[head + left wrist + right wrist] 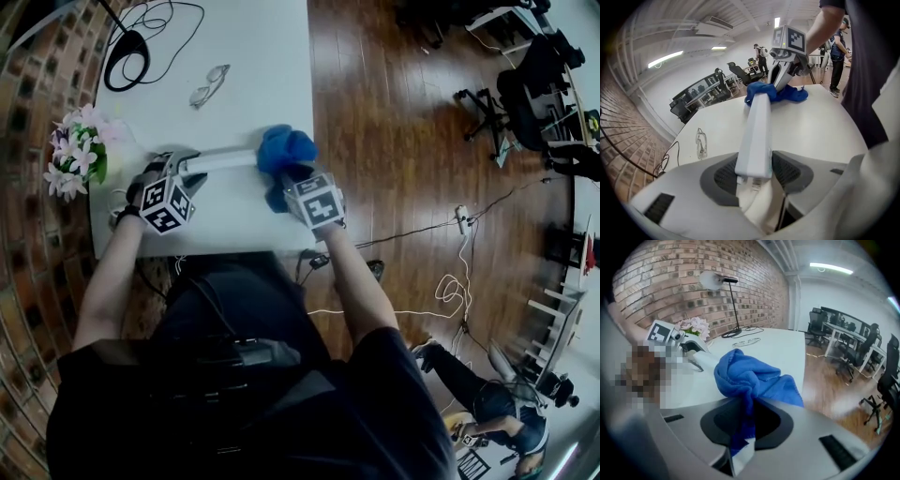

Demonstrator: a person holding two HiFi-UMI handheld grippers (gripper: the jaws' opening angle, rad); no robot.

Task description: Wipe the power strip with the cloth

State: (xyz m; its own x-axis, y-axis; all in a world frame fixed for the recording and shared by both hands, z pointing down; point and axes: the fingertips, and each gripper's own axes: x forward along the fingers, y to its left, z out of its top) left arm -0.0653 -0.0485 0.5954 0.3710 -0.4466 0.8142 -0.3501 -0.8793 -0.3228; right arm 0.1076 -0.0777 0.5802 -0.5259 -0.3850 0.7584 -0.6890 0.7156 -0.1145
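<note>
1. While I steer both tools over the white table [253, 56], the left gripper [754, 169] has its jaws pinching the near end of the long white plastic power strip [757, 122], with a dark pad against each side.
2. The strip lies along the table, running from that gripper to the cloth.
3. The right gripper [744, 423] has its jaws pressed together on a fold of the crumpled bright-blue terry cloth [747, 376]. The rest of the cloth sits bunched over the strip's far end, near the table's edge.
4. Each gripper's cube [167, 205] carries black-and-white square marker patterns.
5. Pink-and-white flowers [75, 150] stand at the table's left edge, beside the left gripper; I cannot tell what holds them.
6. Clear-framed eyeglasses [208, 86] and a looped black cable [178, 23] lie farther up the table, well apart from the strip.
</note>
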